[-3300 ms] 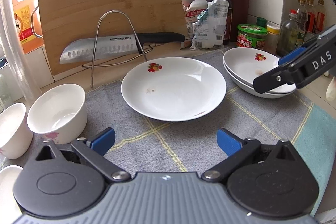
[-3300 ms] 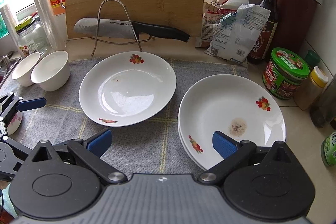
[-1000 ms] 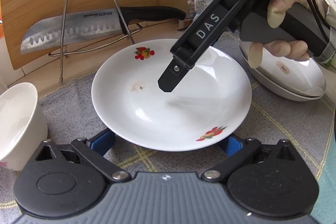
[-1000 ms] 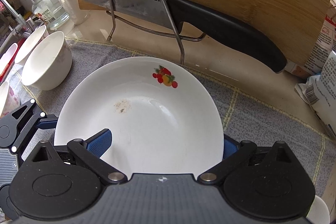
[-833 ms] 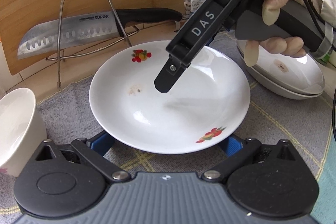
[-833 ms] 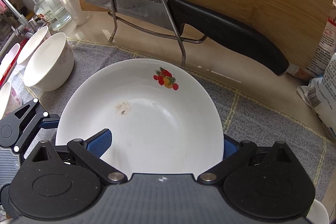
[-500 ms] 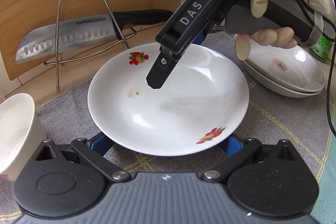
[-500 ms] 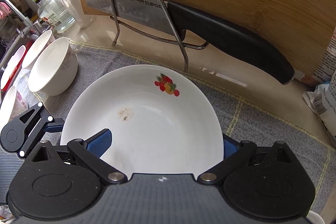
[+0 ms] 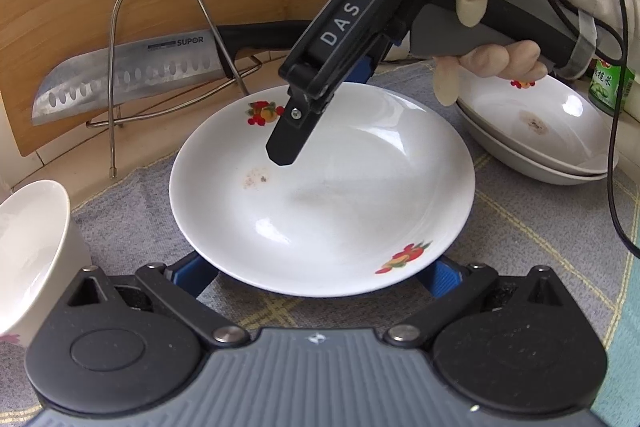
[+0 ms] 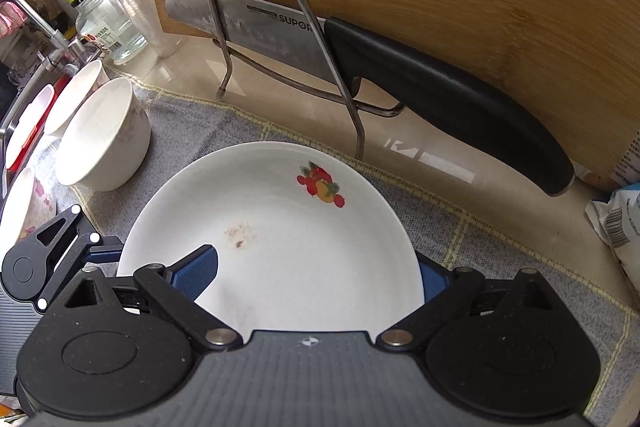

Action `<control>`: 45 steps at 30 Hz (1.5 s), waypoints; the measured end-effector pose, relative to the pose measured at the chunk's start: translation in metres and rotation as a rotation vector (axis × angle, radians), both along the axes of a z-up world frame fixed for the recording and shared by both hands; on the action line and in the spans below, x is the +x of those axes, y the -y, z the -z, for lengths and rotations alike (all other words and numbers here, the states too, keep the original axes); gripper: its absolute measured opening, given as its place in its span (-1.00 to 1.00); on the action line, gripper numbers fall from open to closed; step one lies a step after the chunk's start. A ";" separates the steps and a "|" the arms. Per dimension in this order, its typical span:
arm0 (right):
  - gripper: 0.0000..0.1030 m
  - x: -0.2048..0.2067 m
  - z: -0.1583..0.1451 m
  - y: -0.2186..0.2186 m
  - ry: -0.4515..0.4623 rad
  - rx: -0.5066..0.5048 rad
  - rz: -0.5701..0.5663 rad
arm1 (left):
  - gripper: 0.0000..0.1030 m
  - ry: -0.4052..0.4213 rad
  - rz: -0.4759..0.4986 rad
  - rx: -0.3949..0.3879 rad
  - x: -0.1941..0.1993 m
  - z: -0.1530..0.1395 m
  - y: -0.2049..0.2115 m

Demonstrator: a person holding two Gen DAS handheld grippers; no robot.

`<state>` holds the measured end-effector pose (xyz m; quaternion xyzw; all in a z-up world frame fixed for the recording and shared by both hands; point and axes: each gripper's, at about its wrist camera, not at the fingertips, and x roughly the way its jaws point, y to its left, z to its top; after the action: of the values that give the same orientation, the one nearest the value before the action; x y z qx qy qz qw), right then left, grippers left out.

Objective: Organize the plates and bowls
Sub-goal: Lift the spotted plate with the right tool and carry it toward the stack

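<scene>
- Target: white shallow ceramic plate with fruit decals (image 9: 320,195), flat on the grey checked cloth (image 9: 132,223), between a white ceramic bowl (image 9: 28,247) on one side and a stack of matching white plates (image 9: 540,131) on the other.
- Key relation: plate rim right inside the right gripper (image 10: 312,279), one blue pad hovering over the plate's inner slope, the other tucked outside and below the edge. Round plate, so no long axis to fuss over, just the rim line crossing the gap.
- Right claw: wide, just been closing a touch, rim between the pads, no squeeze visible yet.
- Left gripper (image 9: 318,273): also spread wide, parked at the plate's near edge, both blue pads half hidden under the rim, nothing clamped as far as can be told.
- Nearer hand: honestly a tie, but better lined up for a pinch on the right, so probably the right's job.
- Versus about three seconds back: both claws well off the plate then, right one over the stack; now both crowded onto this one plate, with the gloved hand (image 9: 492,23) leaning in over it.
</scene>
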<state>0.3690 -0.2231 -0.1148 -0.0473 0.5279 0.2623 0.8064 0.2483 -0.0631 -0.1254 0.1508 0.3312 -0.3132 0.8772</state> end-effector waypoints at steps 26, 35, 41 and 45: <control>0.93 -0.013 0.000 -0.005 0.002 0.018 -0.024 | 0.99 0.000 0.021 0.012 -0.004 -0.001 -0.019; 0.94 -0.002 0.000 -0.009 0.014 0.049 -0.048 | 0.99 0.011 0.024 0.000 -0.005 0.001 -0.021; 0.87 -0.003 -0.001 -0.007 0.026 0.048 -0.053 | 0.99 0.014 0.023 -0.004 -0.006 0.001 -0.022; 0.85 0.001 -0.001 -0.006 0.029 0.063 -0.047 | 0.99 0.017 0.023 -0.006 -0.007 0.002 -0.022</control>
<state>0.3703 -0.2176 -0.1136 -0.0381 0.5065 0.2967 0.8087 0.2415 -0.0410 -0.1272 0.1546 0.3212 -0.3228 0.8768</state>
